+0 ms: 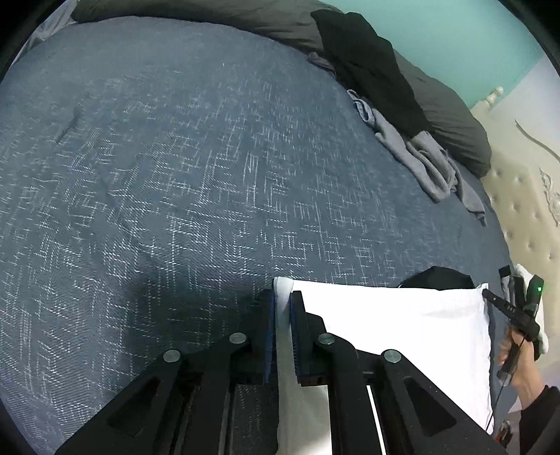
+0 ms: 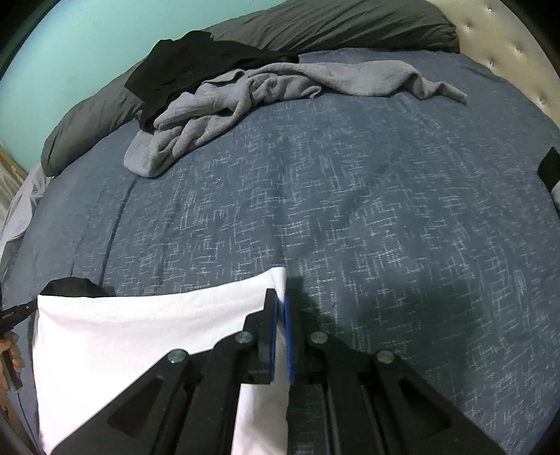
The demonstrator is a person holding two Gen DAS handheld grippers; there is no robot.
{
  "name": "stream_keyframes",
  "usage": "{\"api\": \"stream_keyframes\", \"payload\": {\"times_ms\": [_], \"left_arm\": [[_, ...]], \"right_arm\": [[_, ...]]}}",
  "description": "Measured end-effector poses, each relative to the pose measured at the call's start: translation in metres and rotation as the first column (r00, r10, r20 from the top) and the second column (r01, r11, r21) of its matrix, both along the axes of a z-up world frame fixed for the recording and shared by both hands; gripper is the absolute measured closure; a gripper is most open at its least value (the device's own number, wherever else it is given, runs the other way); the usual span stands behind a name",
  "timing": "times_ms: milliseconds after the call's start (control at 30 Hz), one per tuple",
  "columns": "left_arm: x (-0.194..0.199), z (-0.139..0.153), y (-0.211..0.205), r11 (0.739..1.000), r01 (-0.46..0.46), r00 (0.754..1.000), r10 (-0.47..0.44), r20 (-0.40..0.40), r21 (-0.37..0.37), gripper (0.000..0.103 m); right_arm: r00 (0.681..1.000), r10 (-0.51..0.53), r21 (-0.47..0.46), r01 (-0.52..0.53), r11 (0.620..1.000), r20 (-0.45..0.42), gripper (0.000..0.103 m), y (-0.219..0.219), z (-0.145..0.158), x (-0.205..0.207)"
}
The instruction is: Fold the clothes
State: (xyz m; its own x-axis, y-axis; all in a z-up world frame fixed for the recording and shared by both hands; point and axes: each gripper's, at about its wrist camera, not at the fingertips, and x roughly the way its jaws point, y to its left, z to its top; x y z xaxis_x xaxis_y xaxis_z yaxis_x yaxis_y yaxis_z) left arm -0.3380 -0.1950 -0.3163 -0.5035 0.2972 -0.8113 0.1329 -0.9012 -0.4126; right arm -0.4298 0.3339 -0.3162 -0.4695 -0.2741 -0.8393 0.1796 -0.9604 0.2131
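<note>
The left gripper (image 1: 283, 297) pinches one top corner of a white garment (image 1: 402, 322), jaws nearly closed on the cloth; the right gripper (image 2: 280, 297) clamps the other corner. The garment's lower part runs out of frame. Well beyond the jaws lie a grey garment (image 2: 245, 94) and black clothing (image 2: 182, 66) on the blue bedspread (image 2: 385, 210).

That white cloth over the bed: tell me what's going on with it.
A person is folding laundry with a handheld gripper in each hand. The left gripper and the right gripper are each shut on a top corner of the white cotton garment, holding it spread over the blue patterned bedspread. A crumpled grey garment and a black garment lie unfolded near the dark pillows.
</note>
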Motion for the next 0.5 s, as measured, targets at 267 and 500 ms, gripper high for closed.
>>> {"api": "stream_keyframes", "payload": {"times_ms": [267,500], "left_arm": [[0.03,0.024,-0.023,0.999,-0.042,0.999,0.042,0.009,0.004,0.064],[0.096,0.049,-0.033,1.0,-0.006,0.999,0.006,0.051,-0.001,0.064]], "right_arm": [[1.0,-0.025,-0.046,0.025,0.999,0.018,0.084,0.025,0.027,0.019],[0.997,0.008,-0.143,0.002,0.99,0.072,0.082,0.058,0.053,0.088]]}}
